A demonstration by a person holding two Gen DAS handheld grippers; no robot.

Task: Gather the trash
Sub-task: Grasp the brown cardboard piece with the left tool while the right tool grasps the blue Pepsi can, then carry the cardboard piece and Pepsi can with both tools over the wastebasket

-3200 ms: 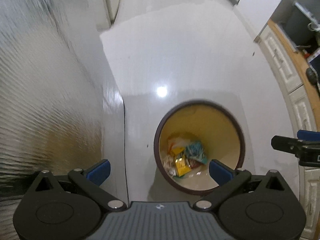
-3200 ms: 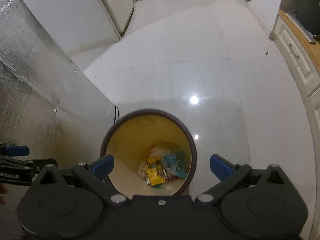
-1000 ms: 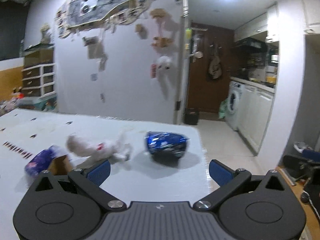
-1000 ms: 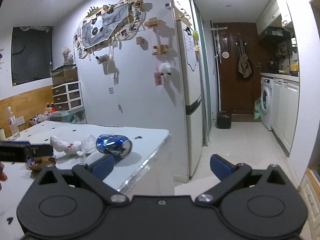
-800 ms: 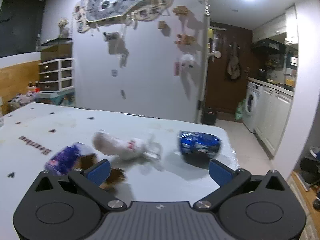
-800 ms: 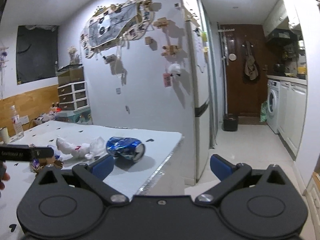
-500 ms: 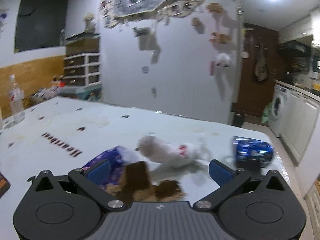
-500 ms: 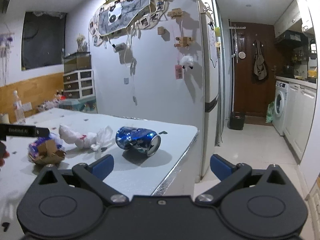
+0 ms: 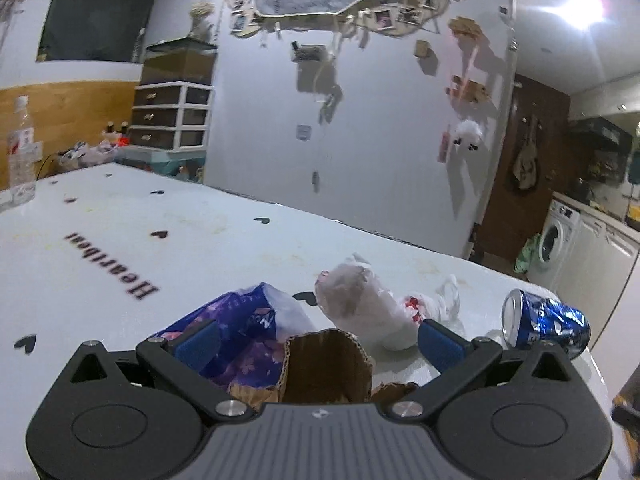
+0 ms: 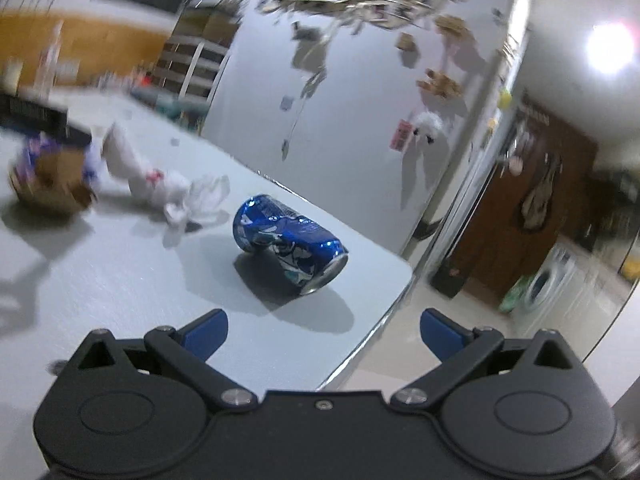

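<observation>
Corrugated cardboard scrap (image 9: pixel 326 368) stands between the spread left gripper (image 9: pixel 316 338); right gripper (image 10: pixel 322 330) gapes toward a dented blue can (image 10: pixel 290 244).

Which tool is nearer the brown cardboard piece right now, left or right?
Left. The left tool is open with the cardboard piece between its fingers; the right tool is farther off, facing the blue can.

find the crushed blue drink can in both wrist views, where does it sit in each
Left wrist view: the crushed blue aluminium drink can lies at the right edge, beyond the left tool's right finger, near the table's end.
Right wrist view: the same can lies in the middle, ahead of the open right tool.
Shared landmark: the crumpled white plastic bag lies left of the can in both.
</observation>
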